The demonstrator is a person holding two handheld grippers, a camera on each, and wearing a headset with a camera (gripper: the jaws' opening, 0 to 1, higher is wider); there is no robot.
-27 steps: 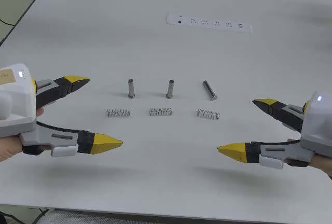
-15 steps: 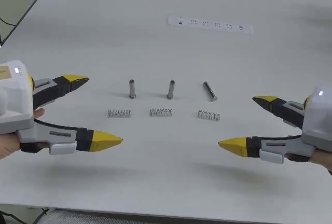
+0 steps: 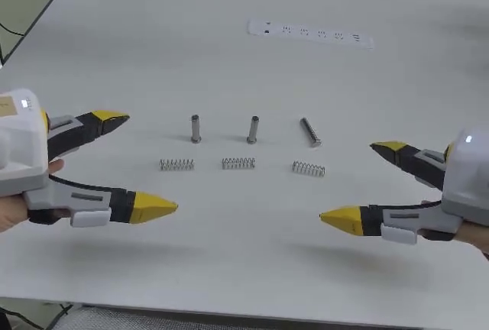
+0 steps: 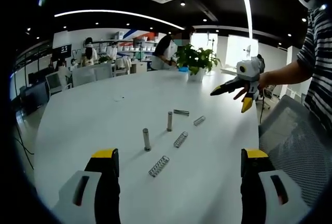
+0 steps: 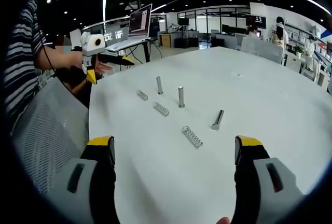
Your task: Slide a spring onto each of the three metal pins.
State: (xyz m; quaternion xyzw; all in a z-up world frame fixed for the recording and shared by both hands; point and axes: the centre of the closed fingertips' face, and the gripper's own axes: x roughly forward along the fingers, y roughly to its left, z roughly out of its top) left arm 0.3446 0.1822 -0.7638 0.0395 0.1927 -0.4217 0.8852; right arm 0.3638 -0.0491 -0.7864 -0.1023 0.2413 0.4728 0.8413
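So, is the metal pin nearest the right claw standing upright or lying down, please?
Lying down: the short grey metal pin rests on its side on the white table, while the other two pins stand upright.

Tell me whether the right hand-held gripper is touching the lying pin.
Apart. The head view shows bare table between the right hand-held gripper and the lying pin.

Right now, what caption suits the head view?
Open left tongs and open right tongs flank three loose springs lying in front of three bare metal pins.
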